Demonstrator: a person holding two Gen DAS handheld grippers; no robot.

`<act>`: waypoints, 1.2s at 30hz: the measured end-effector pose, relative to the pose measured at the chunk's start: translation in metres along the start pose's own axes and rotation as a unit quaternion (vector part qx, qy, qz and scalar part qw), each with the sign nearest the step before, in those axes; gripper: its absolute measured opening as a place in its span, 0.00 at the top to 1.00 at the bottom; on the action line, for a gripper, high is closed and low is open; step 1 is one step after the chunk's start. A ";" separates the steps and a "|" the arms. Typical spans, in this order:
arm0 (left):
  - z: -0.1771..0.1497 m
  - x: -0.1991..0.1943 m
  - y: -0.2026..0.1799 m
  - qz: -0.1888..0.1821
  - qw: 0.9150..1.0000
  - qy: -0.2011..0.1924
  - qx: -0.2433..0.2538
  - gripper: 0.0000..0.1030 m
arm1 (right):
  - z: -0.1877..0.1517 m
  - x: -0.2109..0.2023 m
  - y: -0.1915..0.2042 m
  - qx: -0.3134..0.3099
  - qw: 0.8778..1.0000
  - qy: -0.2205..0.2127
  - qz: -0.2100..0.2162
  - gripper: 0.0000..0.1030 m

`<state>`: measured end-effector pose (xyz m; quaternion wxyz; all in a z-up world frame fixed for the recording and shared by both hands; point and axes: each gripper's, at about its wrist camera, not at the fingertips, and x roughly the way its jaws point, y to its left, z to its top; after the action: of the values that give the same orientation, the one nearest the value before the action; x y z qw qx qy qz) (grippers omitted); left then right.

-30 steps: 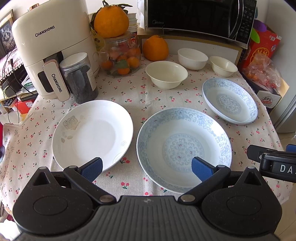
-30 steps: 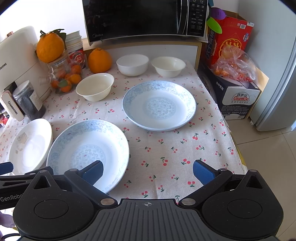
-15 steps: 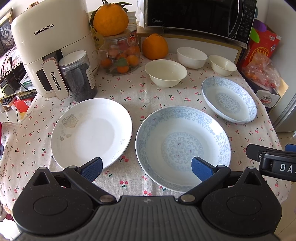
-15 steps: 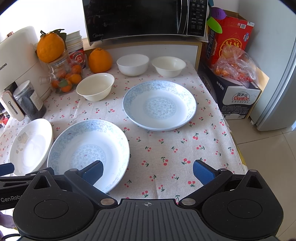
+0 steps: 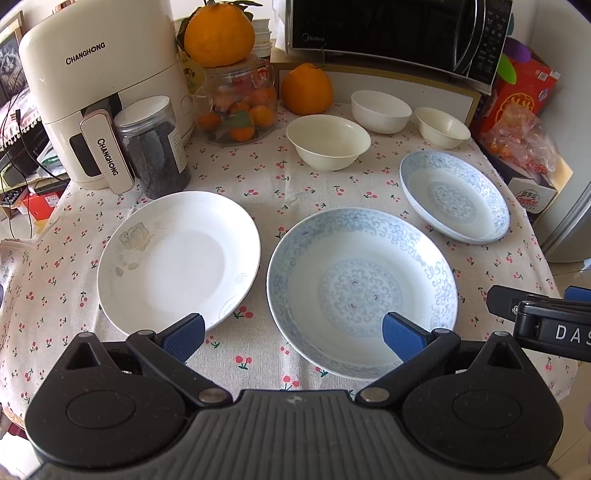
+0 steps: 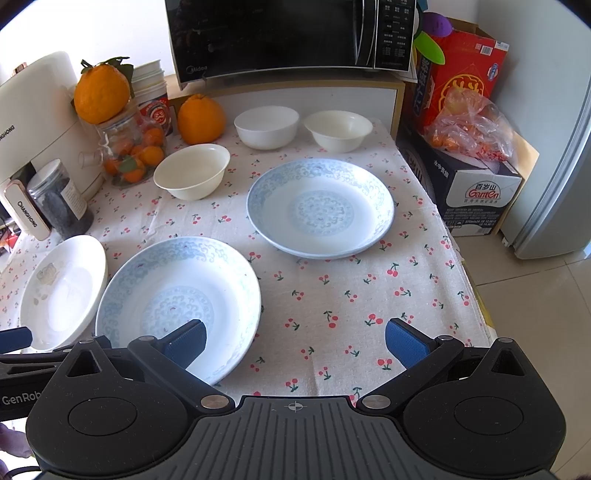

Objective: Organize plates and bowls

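Observation:
A white plate lies at the near left of the cherry-print table. A large blue-patterned plate lies beside it, and a smaller blue-patterned plate lies further right. Three white bowls stand behind: one mid-table, two at the back. My left gripper is open above the near edge, between the white and large blue plates. My right gripper is open, its left fingertip over the large blue plate. Both are empty. The right view also shows the smaller blue plate.
An air fryer, a dark jar, a fruit jar topped by an orange and a loose orange crowd the back left. A microwave stands behind. Boxes and a fridge flank the table's right edge.
Both grippers stay open and empty. The left view has shifted slightly, with the plates a little further off; the right view is nearly unchanged.

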<state>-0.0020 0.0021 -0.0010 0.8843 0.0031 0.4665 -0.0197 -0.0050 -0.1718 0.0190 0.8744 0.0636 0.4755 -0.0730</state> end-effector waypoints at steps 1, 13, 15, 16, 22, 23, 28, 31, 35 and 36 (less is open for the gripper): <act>0.000 0.000 0.001 -0.001 1.000 0.000 0.000 0.00 | 0.000 0.000 0.000 0.000 1.000 0.000 0.000 0.00; 0.001 0.000 0.002 -0.004 1.000 0.003 -0.001 0.00 | 0.000 0.001 0.000 0.000 1.000 0.003 0.000 0.00; 0.000 0.001 0.002 -0.004 1.000 0.003 0.000 0.00 | -0.001 0.001 0.001 0.000 1.000 0.003 -0.001 0.00; 0.000 0.001 0.002 -0.005 1.000 0.004 0.001 0.00 | -0.001 0.001 0.001 0.001 1.000 0.004 0.000 0.00; 0.000 0.003 0.003 -0.020 1.000 0.013 0.001 0.00 | 0.002 0.004 -0.004 0.011 1.000 0.012 0.011 0.00; 0.001 0.004 0.004 -0.027 0.999 0.017 0.000 0.00 | 0.002 0.005 -0.005 0.015 1.000 0.015 0.016 0.00; 0.003 0.013 0.015 -0.075 0.996 0.040 -0.032 0.04 | 0.005 0.013 -0.020 0.058 0.996 0.027 0.055 0.00; 0.005 0.019 0.023 -0.110 0.990 0.057 -0.061 0.10 | 0.007 0.016 -0.031 0.091 0.992 0.029 0.081 0.00; 0.006 0.029 0.029 -0.150 0.981 0.075 -0.097 0.21 | 0.012 0.022 -0.047 0.140 0.982 0.031 0.123 0.01; 0.006 0.031 0.031 -0.158 0.979 0.078 -0.105 0.25 | 0.013 0.025 -0.050 0.153 0.979 0.031 0.134 0.01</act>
<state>0.0222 0.0316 -0.0236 0.8264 -0.1616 0.5281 -0.1100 0.0099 -0.2251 0.0031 0.8408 0.2617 0.4732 -0.0246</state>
